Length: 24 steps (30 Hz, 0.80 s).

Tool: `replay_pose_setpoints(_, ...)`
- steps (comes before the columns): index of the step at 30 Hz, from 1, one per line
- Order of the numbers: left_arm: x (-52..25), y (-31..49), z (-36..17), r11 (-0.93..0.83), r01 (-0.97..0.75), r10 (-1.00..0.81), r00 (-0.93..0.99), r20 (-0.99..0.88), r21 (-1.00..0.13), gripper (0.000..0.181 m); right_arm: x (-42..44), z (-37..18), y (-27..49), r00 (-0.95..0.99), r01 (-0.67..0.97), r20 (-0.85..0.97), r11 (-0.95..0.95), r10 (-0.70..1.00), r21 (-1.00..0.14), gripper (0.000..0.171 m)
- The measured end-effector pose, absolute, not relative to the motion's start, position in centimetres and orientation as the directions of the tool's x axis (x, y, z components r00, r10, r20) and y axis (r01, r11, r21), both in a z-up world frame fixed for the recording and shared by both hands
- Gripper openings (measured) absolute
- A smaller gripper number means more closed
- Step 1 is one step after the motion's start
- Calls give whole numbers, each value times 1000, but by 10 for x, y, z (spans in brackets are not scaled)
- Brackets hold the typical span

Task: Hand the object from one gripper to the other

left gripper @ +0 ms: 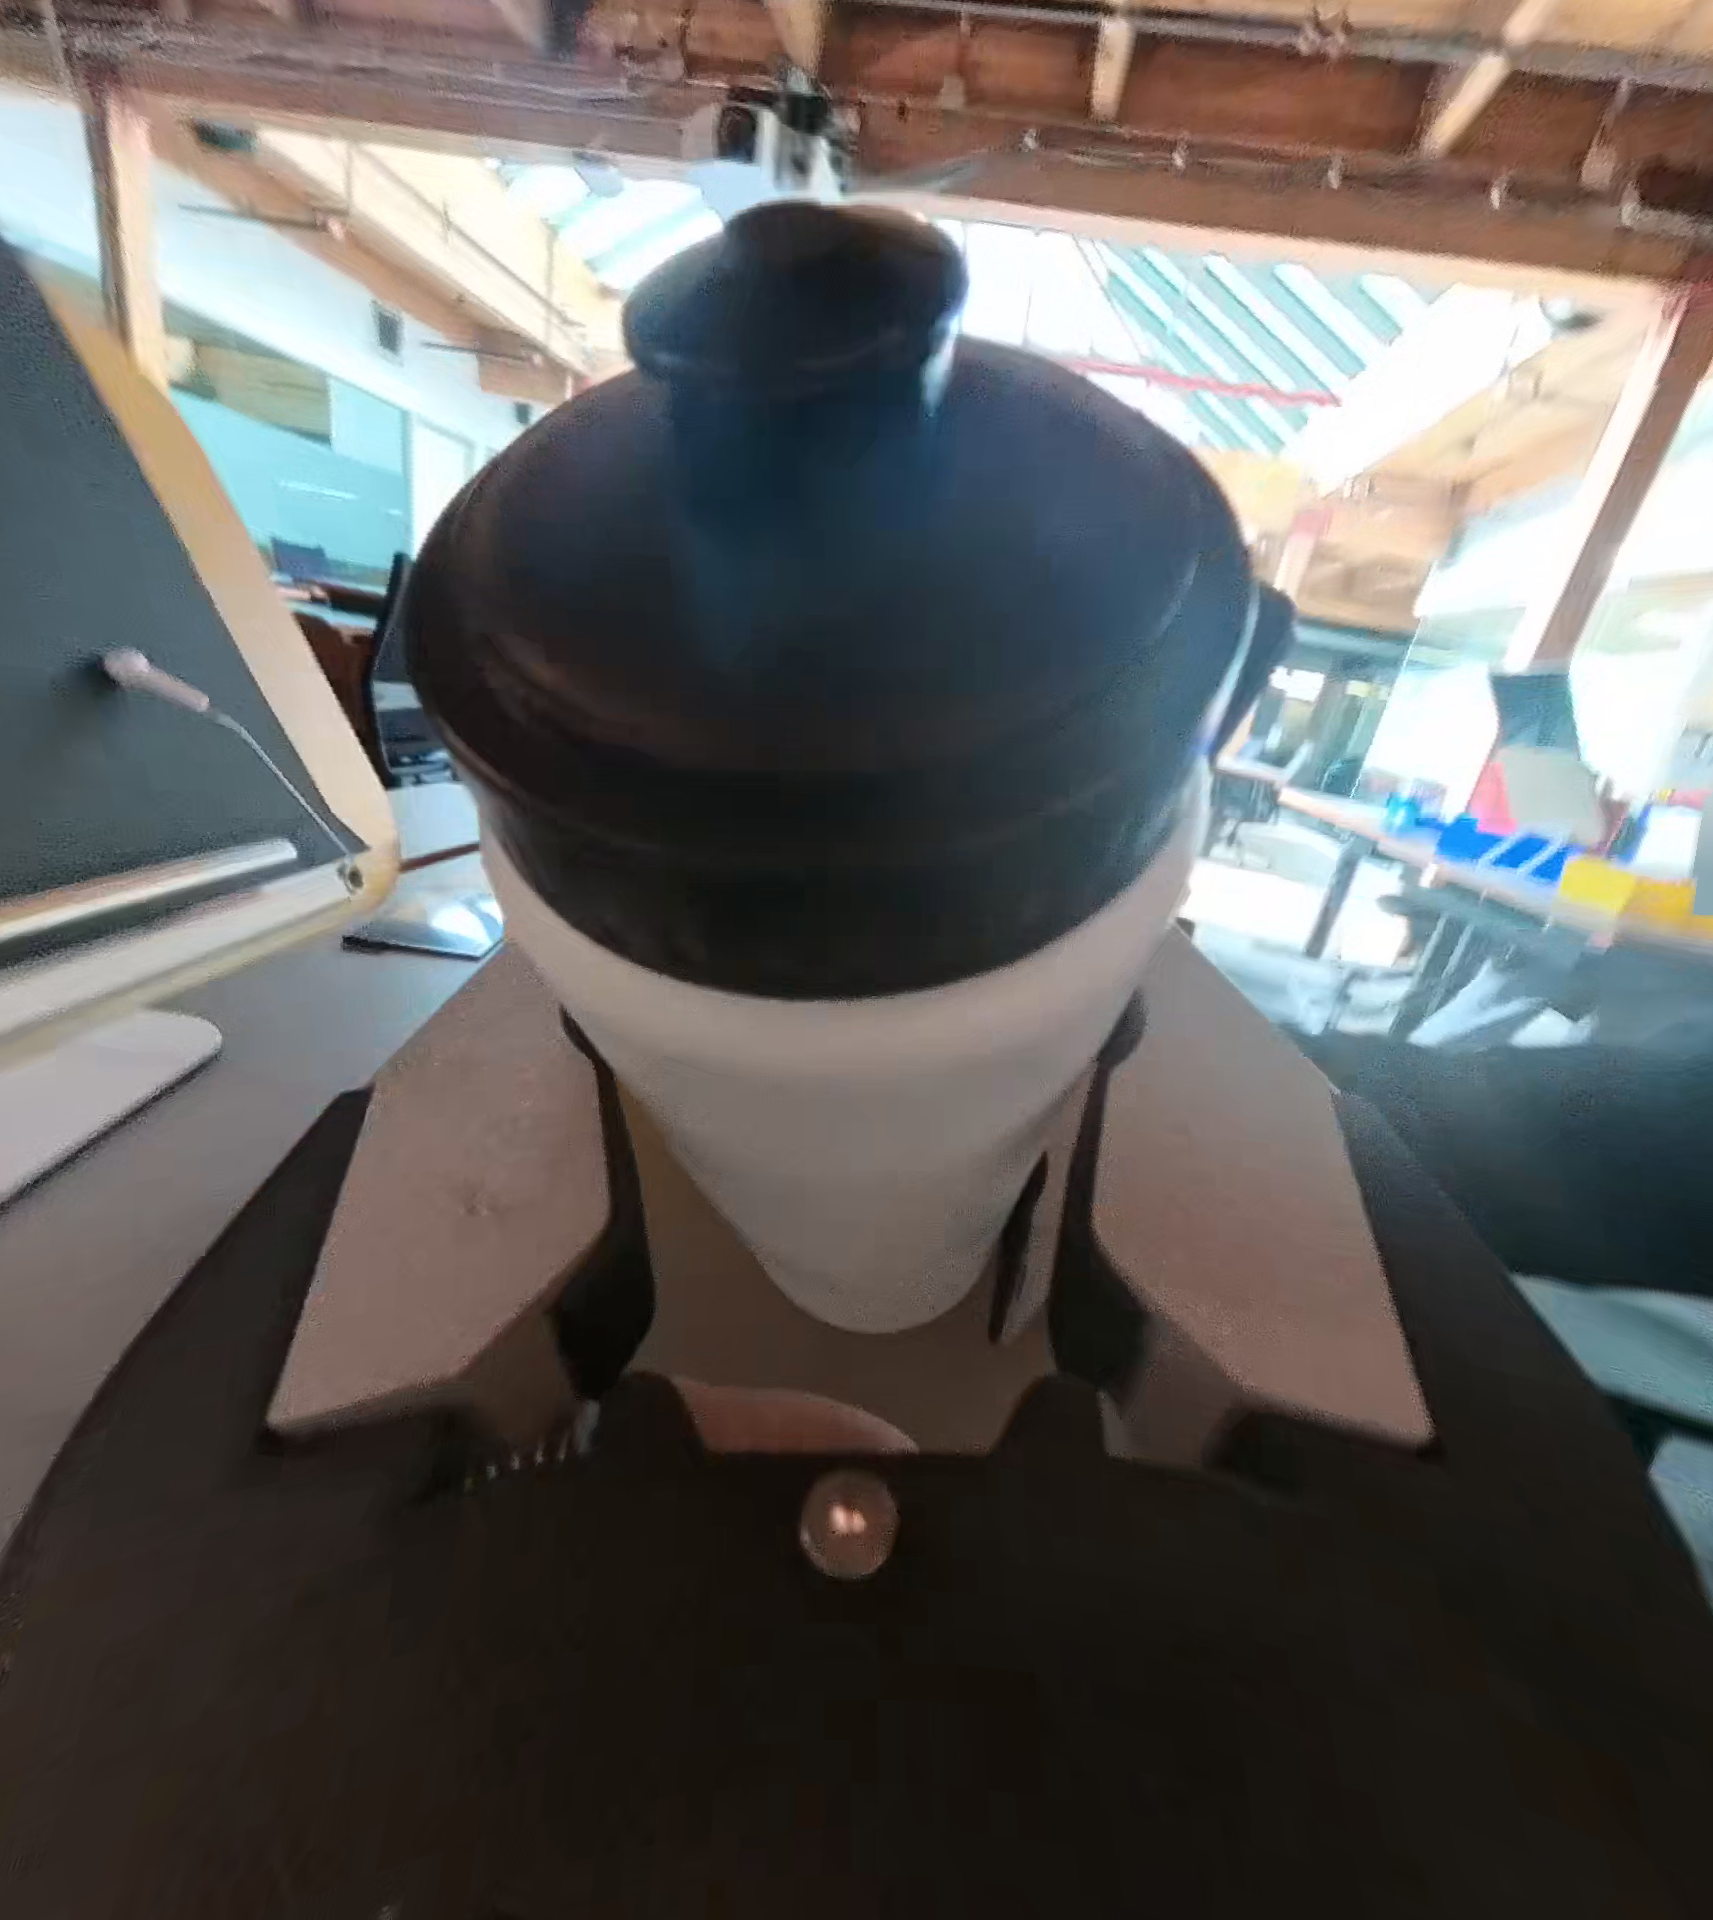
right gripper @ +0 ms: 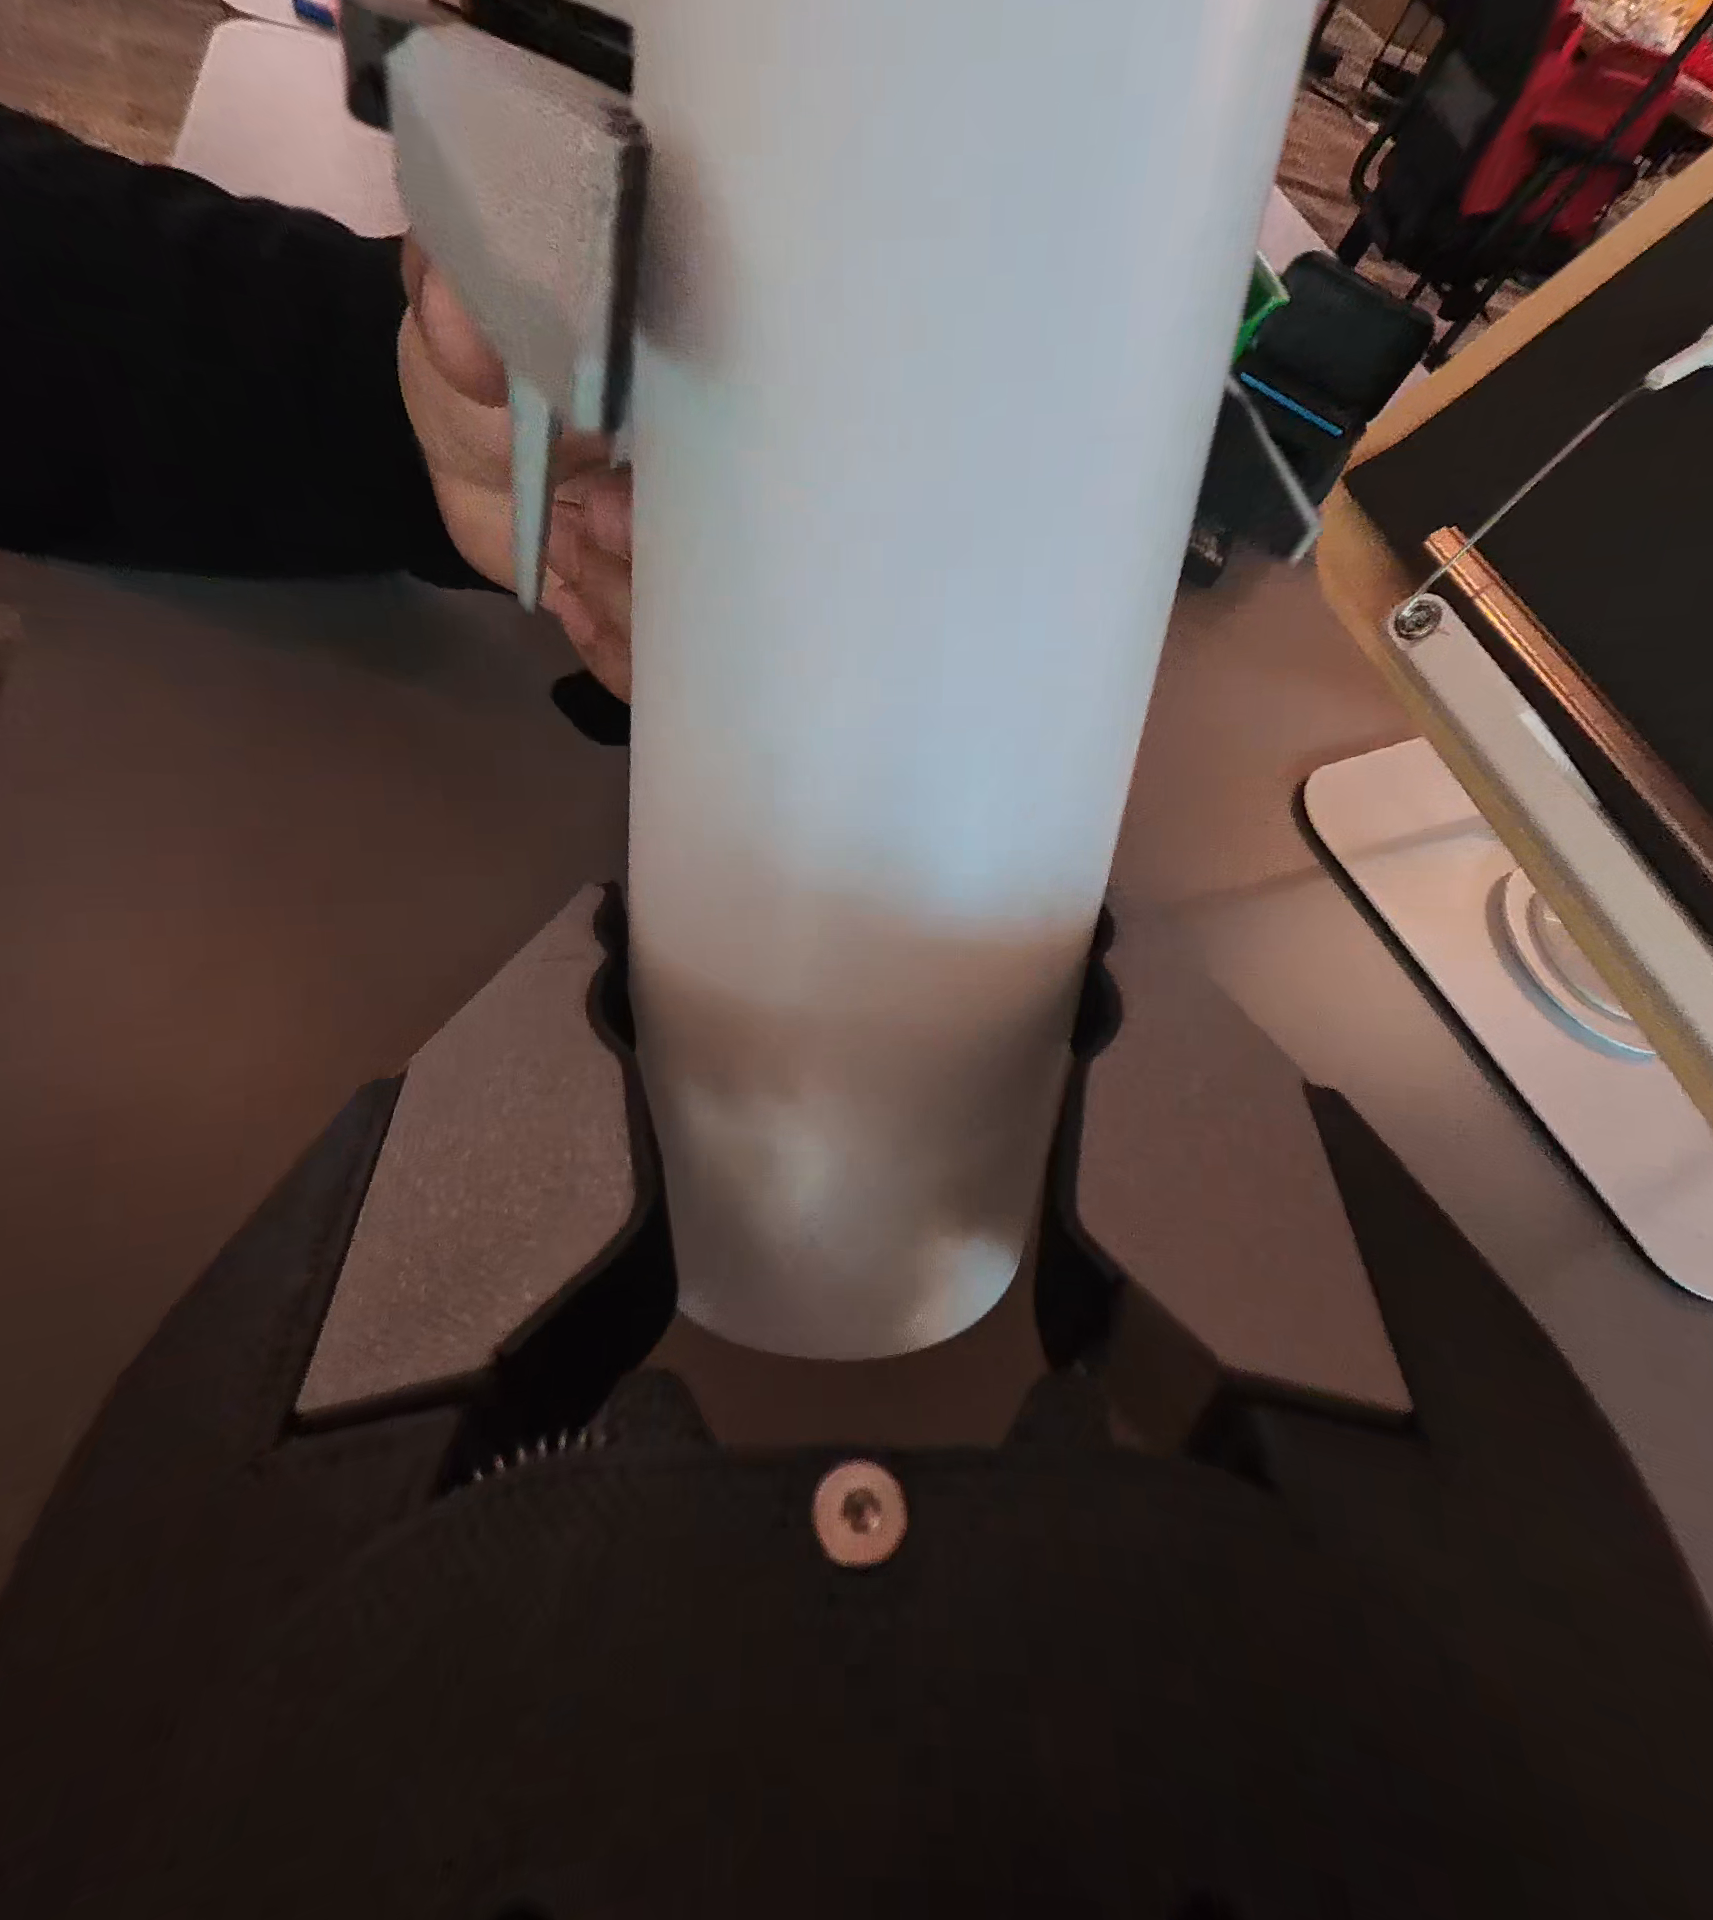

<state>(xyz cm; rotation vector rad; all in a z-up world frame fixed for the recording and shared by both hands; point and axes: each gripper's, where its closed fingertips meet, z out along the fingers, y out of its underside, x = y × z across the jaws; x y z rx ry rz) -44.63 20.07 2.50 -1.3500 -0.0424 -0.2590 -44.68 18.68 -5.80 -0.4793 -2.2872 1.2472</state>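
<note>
A: Both claws are on it. The left claw point(left gripper: 857, 1174) is pinching the white tumbler point(left gripper: 862, 1122) around its upper body, just under the black lid point(left gripper: 821, 665), so the wrist view looks along the bottle towards the knob on top.

B: And the right claw point(right gripper: 857, 1122) is pressed against the tumbler point(right gripper: 893, 623) at the other end, down by the rounded base. Its pads hug both sides with no gap showing.

A: In the right wrist view the left claw's grey finger point(right gripper: 509, 218) sits farther up the body, a hand point(right gripper: 478, 416) behind it. So the two grips are well apart along the same long axis.

B: That axis is the crux. The tumbler runs straight out from each claw's mouth, lifted clear above the dark tabletop point(right gripper: 208, 831), with a monitor stand point(right gripper: 1517, 997) off to the side.

A: Judging from this, the handover is at its overlap: one claw must spread while the other bears the load. Which one gives way cannot be told here.
</note>
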Motion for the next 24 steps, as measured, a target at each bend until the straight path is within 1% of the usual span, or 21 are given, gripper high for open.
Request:
replay_pose_setpoints(4,-439,204,23,152,38,-124,992,19,-988,94,-451,-61,190,-804,59,272,527,529,-848,83)
replay_pose_setpoints(7,-442,207,15,87,-149,-20,988,-151,-985,94,-457,-70,202,-777,75,324,590,541,-804,78)
replay_pose_setpoints(8,-445,207,13,61,-208,17,978,-207,-976,94,-458,-71,205,-770,79,330,595,546,-800,78)
replay_pose_setpoints(12,-456,203,16,15,-334,135,935,-329,-942,94,-462,-64,212,-750,74,337,578,570,-813,97)
replay_pose_setpoints(15,-479,201,10,-152,-497,292,803,-519,-854,94,-453,-47,205,-767,9,333,527,548,-850,101)
replay_pose_setpoints(17,-488,201,4,-238,-541,337,733,-591,-807,95,-449,-27,200,-764,-37,307,436,567,-899,101)
replay_pose_setpoints(19,-481,209,-9,-271,-528,284,755,-591,-805,94,-449,-11,198,-739,-76,304,374,601,-924,98)
replay_pose_setpoints(20,-475,214,-14,-271,-520,260,771,-582,-810,95,-448,-5,196,-726,-99,318,364,609,-926,96)
replay_pose_setpoints(21,-468,219,-18,-275,-524,231,778,-585,-806,92,-446,-1,193,-718,-129,337,360,609,-924,95)
replay_pose_setpoints(24,-454,226,-20,-282,-546,201,771,-605,-789,93,-439,1,180,-709,-191,396,382,583,-904,91)
